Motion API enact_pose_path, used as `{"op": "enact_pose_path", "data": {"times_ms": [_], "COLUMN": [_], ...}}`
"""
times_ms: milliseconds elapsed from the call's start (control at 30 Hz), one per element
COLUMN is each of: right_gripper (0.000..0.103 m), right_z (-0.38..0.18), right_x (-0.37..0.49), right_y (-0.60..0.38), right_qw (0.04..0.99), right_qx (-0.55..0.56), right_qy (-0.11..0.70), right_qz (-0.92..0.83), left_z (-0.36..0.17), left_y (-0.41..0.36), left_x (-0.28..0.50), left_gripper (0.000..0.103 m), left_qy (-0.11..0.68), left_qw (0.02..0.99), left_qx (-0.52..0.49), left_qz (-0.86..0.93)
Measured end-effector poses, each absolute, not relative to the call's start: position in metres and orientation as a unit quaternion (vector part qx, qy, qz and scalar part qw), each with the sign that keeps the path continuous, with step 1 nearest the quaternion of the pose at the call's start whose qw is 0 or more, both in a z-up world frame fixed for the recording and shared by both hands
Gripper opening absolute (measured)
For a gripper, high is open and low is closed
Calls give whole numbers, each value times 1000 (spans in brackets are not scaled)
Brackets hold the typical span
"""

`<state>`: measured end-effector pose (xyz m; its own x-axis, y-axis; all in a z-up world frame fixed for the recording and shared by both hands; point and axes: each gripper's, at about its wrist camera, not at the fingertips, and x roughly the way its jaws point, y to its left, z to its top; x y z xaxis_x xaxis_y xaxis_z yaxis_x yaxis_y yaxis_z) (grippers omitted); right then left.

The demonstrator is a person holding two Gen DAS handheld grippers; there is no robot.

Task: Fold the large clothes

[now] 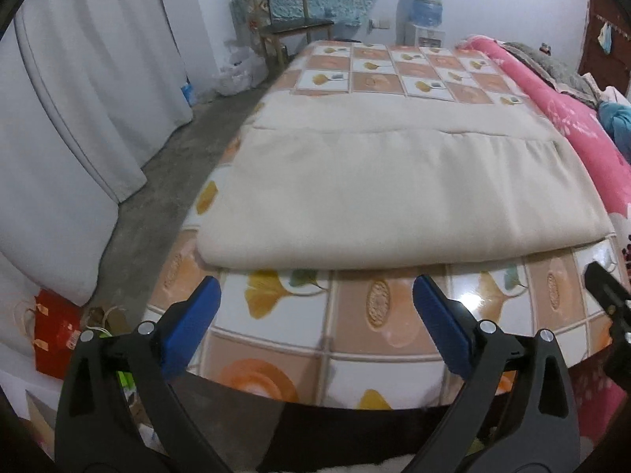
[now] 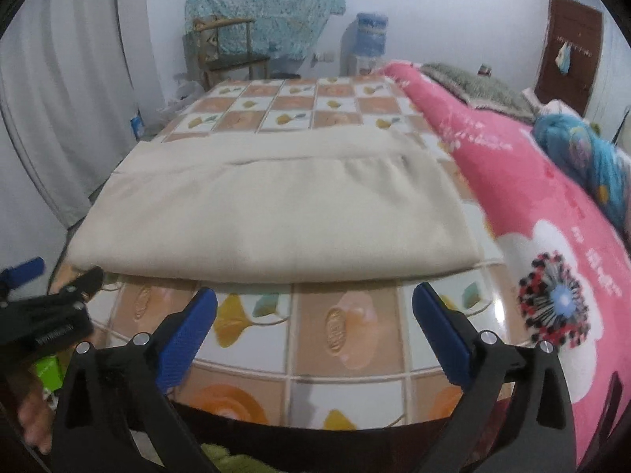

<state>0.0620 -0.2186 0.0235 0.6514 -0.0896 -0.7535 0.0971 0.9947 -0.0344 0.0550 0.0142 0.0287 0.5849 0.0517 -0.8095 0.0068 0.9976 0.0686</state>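
L tongs (image 1: pixel 317 291) & R tongs (image 2: pixel 315 303): both wide open, empty, angled down.

Folded beige cloth (image 1: pixel 394 193): flat on the tile-patterned glossy table cover (image 1: pixel 355 307), centred. Pink floral blanket (image 2: pixel 532 205): right of the cover, alongside. Wooden chair (image 1: pixel 292 19) and blue water-dispenser bottle (image 1: pixel 428 4): behind the far edge, apparently against the wall. White curtain (image 1: pixel 90 79): left.

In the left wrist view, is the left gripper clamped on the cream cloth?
No. The left gripper stands open over bare patterned tabletop, short of the folded cream cloth.
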Motion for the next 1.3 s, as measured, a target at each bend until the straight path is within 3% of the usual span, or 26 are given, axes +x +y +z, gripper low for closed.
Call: {"op": "enact_pose_path", "data": {"times_ms": [300,1300], "right_gripper": [97,97], "right_z": [6,9], "right_x": [68,67], "right_y": [-213,-210], "right_qw": [888,887], "right_qx": [10,5], "right_qy": [458,459], "right_qz": [-49,-45], "left_z": [25,20], "left_y": [7,3], "left_x": [50,53], "left_gripper": [94,94], "left_qy": [464,481], "left_qw": [885,877], "left_qx": [29,9], "left_qz": [2,-8]}}
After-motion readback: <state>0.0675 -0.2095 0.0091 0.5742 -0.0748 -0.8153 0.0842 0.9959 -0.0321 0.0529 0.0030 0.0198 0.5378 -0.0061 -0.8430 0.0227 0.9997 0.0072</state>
